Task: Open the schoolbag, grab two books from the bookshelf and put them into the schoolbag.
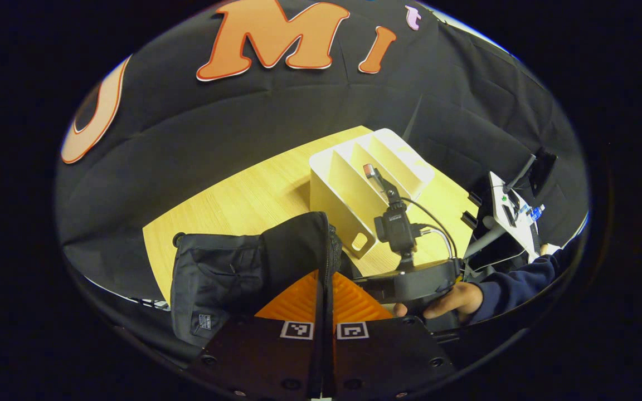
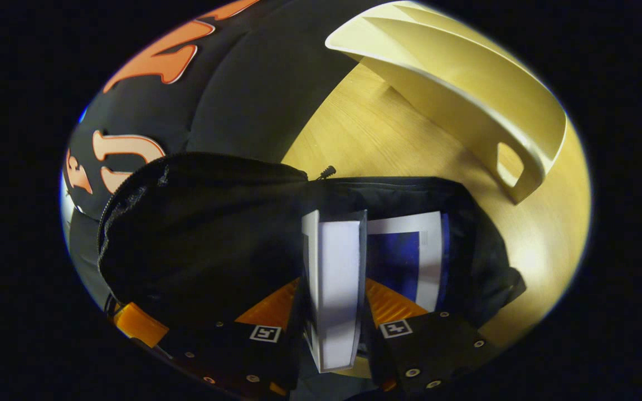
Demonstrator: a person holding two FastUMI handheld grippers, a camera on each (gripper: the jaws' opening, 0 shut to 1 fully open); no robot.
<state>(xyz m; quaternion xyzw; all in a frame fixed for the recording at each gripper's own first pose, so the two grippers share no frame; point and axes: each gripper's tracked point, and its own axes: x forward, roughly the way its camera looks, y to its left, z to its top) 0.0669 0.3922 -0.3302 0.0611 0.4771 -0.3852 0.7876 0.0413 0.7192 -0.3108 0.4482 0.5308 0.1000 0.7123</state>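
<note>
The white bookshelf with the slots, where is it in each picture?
Left gripper view: the white slotted plastic bookshelf stands right of centre on the light wooden table, beyond the black fabric schoolbag.
Right gripper view: it fills the upper right, lying past the schoolbag.
Shared landmark: the oval handle hole in the shelf's end wall.

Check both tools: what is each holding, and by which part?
Right tool clamps a white book across its covers, page edges facing the camera, over the open schoolbag. Left tool pinches the schoolbag's flap edge.
</note>
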